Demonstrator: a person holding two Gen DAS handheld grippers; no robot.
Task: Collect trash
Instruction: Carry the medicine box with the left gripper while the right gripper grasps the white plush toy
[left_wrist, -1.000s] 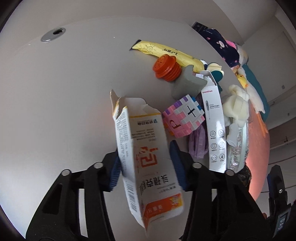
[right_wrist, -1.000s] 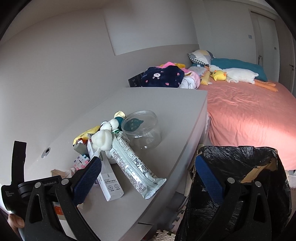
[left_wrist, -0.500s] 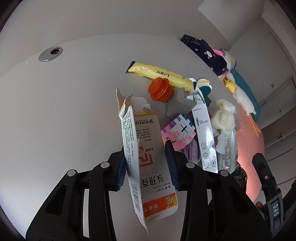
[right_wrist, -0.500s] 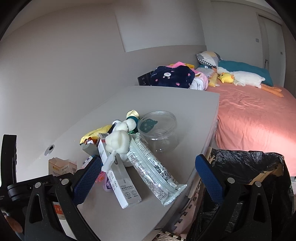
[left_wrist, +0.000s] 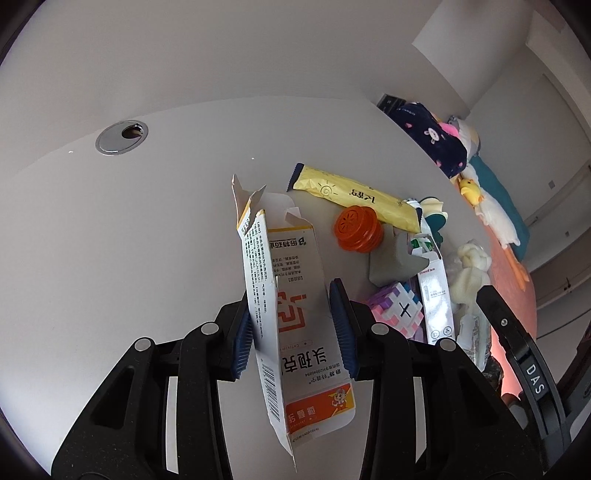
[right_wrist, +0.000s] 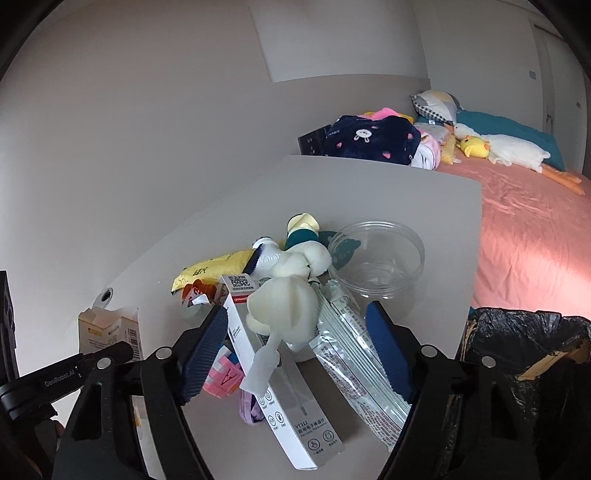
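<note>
Left gripper (left_wrist: 293, 330) fingers clamp the carton (left_wrist: 291, 314), apparently lifted off the tabletop (left_wrist: 129, 229). Right gripper (right_wrist: 295, 354) fingers spread wide, empty, beside the bin (right_wrist: 528, 369).

Your trash bag (right_wrist: 528, 354) runs off the frame's right edge; the purple item (right_wrist: 248, 406) lies mostly hidden under the thermometer box (right_wrist: 280, 373).

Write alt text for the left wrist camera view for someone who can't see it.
The left gripper holds an opened white and orange medicine box between its blue-padded fingers above a grey table. Behind lie a yellow wrapper, an orange cap and a thermometer box.
</note>
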